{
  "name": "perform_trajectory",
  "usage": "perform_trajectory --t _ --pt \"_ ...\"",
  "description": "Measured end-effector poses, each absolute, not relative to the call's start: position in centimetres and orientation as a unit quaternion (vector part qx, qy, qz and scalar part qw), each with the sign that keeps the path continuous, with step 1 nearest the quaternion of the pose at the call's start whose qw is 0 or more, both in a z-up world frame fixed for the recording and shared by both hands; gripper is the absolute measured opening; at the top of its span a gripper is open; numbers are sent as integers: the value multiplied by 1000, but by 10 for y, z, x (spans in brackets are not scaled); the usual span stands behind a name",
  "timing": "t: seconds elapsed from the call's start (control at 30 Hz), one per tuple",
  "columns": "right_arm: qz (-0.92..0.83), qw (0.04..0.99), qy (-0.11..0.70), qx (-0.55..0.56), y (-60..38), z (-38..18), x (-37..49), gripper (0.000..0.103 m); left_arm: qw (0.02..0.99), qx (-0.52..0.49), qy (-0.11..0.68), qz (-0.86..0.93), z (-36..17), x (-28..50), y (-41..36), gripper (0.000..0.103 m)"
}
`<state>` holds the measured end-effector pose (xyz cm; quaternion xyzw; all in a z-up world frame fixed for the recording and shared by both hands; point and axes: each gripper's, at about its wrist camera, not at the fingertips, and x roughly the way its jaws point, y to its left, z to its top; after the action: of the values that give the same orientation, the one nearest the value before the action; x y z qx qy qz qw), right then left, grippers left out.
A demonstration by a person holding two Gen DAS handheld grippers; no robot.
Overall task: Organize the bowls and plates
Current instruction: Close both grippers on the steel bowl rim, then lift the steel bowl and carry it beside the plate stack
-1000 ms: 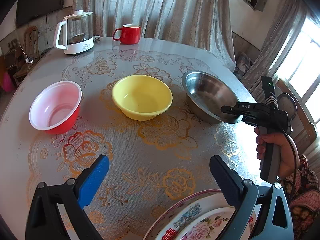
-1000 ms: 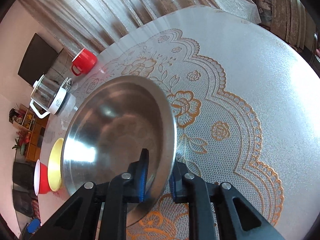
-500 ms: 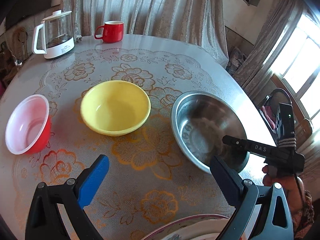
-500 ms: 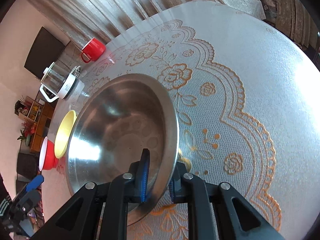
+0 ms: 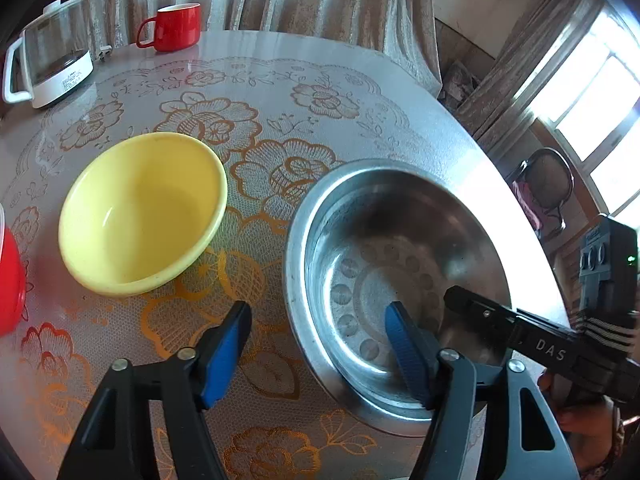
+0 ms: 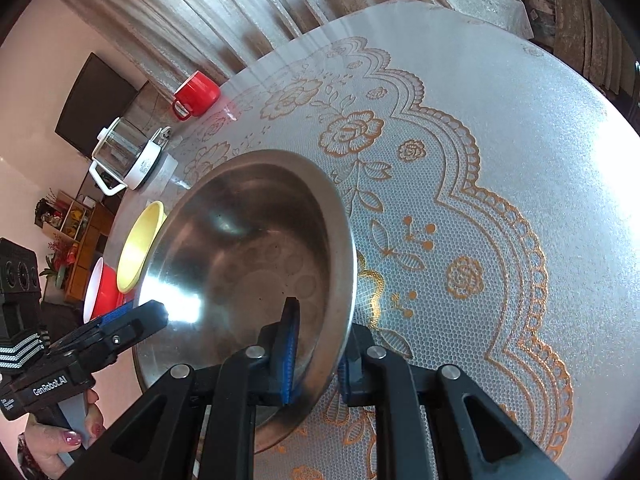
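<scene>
Both grippers have shifted since the earlier frames: the left gripper (image 5: 316, 344) has swung from a floral plate at the near table edge over to the steel basin (image 5: 400, 280), which the right gripper (image 6: 316, 356) has drawn nearer the yellow bowl (image 5: 144, 212). Its jaws are now closing astride the basin's near rim, one blue pad inside the well at lower centre of the left wrist view, the other outside over the cloth; neither pad visibly presses metal yet. At bottom centre of the right wrist view, the right gripper's jaws are pinched on the opposite rim, one pad inside, one under the lip.

Thin pressed steel like this is likely light and rigid, but smooth and slick; the flat rolled rim is the only real purchase, and two grips on opposite sides should stop it pivoting. It would dent rather than break, and clatter if dropped.

Left of the basin sits the yellow bowl, probably plastic, and beyond it a red bowl (image 5: 10, 276) with a white interior, cut off at the left edge.

All rest on a round table (image 6: 520, 128) under a lace-patterned cloth with a glossy, probably slippery cover. At upper left stand a glass kettle (image 5: 52, 52) and a red mug (image 5: 176, 26); curtains hang behind, and a bright window fills the upper right.
</scene>
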<state>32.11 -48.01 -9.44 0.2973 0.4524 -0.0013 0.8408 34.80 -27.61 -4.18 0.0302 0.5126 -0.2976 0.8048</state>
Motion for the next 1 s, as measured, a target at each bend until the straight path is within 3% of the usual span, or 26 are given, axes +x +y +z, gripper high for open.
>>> perform_trajectory --t 0.07,0.1,0.2,0.4,1.0 --pt "-6 843 451 292 -478 -94 320 15 802 49 514 -301 -47 347 -280 47" --pt "-8 844 451 289 -477 -93 321 15 801 56 513 -303 -48 347 -281 35" --pt "-9 847 451 280 -473 -92 319 15 800 68 509 -309 -52 344 -284 26" --pt "-13 854 452 259 -462 -89 314 15 797 88 506 -318 -57 336 -286 19" --pt "-11 871 429 240 -438 -66 292 15 819 74 474 -315 -29 311 -252 19"
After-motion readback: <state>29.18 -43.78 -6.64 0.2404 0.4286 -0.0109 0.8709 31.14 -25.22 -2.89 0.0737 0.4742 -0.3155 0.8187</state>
